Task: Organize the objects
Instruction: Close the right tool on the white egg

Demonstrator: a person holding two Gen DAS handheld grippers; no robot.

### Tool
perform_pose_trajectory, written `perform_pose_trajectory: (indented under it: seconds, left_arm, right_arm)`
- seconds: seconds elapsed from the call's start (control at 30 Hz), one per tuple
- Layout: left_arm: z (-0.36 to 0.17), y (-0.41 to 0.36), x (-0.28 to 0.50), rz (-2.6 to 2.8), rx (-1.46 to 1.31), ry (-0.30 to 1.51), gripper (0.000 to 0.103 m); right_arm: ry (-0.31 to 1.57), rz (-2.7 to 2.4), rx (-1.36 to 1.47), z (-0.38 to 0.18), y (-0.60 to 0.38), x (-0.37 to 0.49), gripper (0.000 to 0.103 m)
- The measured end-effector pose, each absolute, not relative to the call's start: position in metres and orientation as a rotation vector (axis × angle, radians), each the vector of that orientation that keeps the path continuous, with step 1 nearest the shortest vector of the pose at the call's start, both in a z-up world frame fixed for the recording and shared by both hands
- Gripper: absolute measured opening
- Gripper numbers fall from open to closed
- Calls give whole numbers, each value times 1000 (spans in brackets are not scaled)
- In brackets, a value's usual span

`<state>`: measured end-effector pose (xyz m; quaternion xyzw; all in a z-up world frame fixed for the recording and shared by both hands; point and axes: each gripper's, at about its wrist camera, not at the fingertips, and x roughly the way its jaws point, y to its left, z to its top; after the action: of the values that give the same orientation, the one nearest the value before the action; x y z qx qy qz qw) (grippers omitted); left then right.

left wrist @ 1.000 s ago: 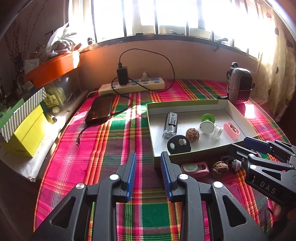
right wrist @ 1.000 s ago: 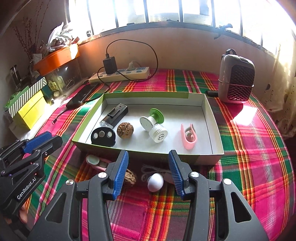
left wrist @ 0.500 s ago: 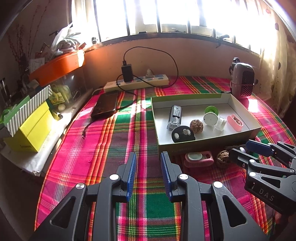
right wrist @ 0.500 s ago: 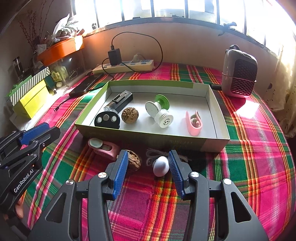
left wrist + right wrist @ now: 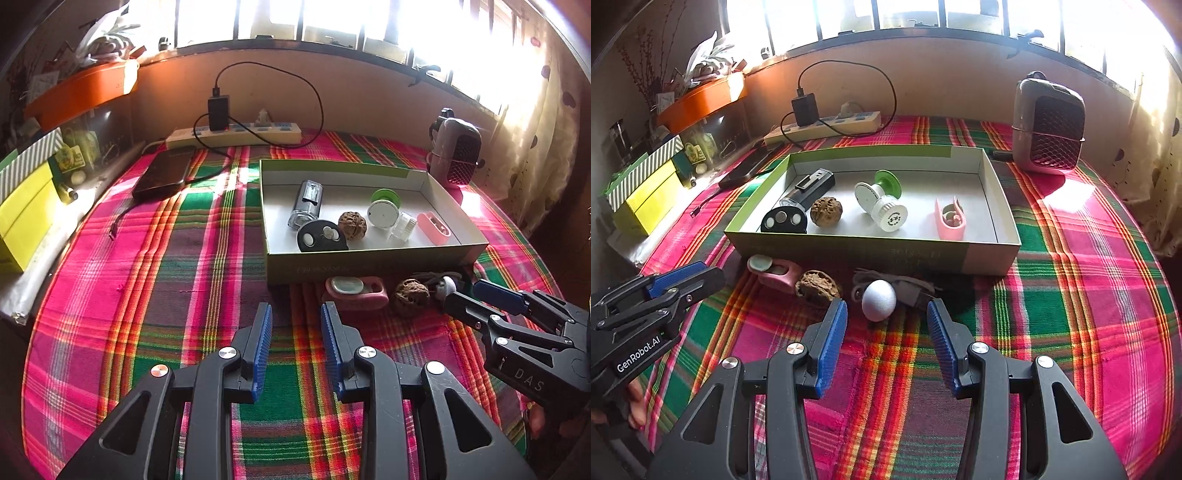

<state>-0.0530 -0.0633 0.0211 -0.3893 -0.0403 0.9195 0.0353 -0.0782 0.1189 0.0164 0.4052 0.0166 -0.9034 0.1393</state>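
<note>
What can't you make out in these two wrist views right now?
- Dark cord bundle, right wrist view: partly hidden behind the white egg.
- Same egg, left wrist view: mostly hidden by the right gripper.
- Printing on the box front wall: too faint to read.

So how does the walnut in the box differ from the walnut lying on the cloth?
The walnut in the box looks rounder and lit; the walnut on the cloth lies flatter, in the box's shadow. The first sits beside a black fob; the second sits between a pink case and a white egg. Both are brown and wrinkled.
</note>
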Motion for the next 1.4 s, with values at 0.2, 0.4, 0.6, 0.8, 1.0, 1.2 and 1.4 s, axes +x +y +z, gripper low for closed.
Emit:
perform_pose_trajectory:
  seconds: [0.2,0.4,0.6,0.8,1.0,1.2,1.4]
  left_arm:
    - [17,-64,-56,2803,-1216,-160,28]
    - [16,-64,-58,2765,-1220,-185,29]
    - [14,-63,-60,2755,-1228,-178,29]
    - [16,-62,-66,2712,-1218,-210,30]
    - [17,-60,-74,2685,-1216,-226,30]
    - [15,-57,-79,2684,-1222,-203,30]
    - [12,-54,-86,2651,-1227,-202,30]
  right_arm:
    - [31,-2605,1202,12,124,-84,47]
    - [75,-2563,1222,7,111,-90,47]
    - [103,-2556,1233,4,106,-96,47]
    - [88,-2555,1237,4,109,-101,47]
    - [132,-2566,1234,4,106,-100,41]
    - [144,-2565,1229,4,106,-100,29]
    - [143,-2564,1226,4,107,-98,28]
